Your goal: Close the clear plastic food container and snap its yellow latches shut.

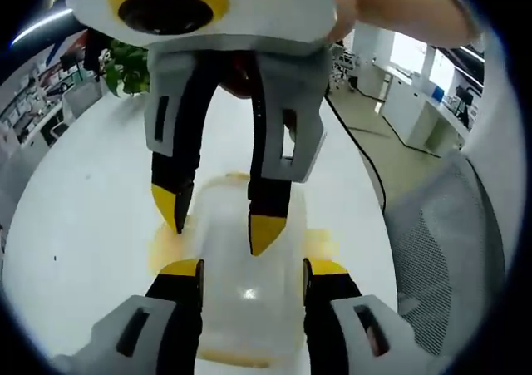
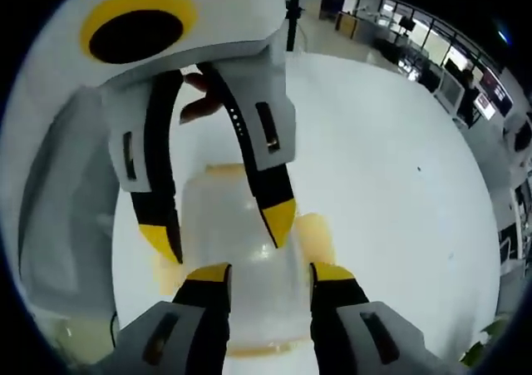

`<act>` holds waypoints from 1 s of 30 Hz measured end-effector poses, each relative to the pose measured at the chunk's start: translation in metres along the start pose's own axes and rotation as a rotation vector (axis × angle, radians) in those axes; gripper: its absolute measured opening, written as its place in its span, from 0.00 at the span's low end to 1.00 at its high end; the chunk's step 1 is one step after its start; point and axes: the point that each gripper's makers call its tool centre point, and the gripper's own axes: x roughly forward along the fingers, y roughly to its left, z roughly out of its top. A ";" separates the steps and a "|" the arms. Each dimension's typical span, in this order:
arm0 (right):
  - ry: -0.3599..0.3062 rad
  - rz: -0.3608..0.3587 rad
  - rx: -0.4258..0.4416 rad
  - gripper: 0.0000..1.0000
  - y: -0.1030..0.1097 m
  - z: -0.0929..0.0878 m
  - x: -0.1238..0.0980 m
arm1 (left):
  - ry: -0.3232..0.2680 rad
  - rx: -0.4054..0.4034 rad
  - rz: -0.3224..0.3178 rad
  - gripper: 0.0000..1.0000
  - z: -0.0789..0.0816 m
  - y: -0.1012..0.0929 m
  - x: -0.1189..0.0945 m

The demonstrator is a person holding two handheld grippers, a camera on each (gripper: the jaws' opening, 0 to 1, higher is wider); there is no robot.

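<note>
The clear food container (image 1: 245,283) sits on the white table (image 1: 91,217), directly between the two grippers, which face each other across it. In the left gripper view, the left gripper (image 1: 251,268) rises from 6 o'clock with its fingers spread to either side of the lid, yellow tips resting near the lid's long edges. The right gripper (image 1: 218,217) comes down from 12 o'clock, its fingers also spread, tips at the far part of the lid. The right gripper view gives the mirror picture: the right gripper (image 2: 270,273) straddles the container (image 2: 241,250) from 6 o'clock and the left gripper (image 2: 220,225) reaches in from 12 o'clock.

The lid appears to lie on the box already, so the step in hand looks like seating it and starting on the latches. Yellow latches (image 1: 320,244) show faintly at 3 and 9 o'clock of the box; whether any is snapped down cannot be told. The next move likely calls for steadying the box with one gripper while the other presses a latch flap against the side wall.
</note>
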 end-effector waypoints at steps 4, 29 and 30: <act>0.015 0.004 -0.016 0.41 -0.002 -0.001 0.002 | 0.001 0.009 0.001 0.50 -0.001 0.000 0.000; 0.044 0.173 0.005 0.42 -0.004 0.002 0.012 | 0.098 0.185 0.145 0.58 -0.009 -0.007 0.009; 0.049 0.178 0.002 0.42 -0.003 0.002 0.013 | 0.102 0.195 0.151 0.58 -0.009 -0.007 0.010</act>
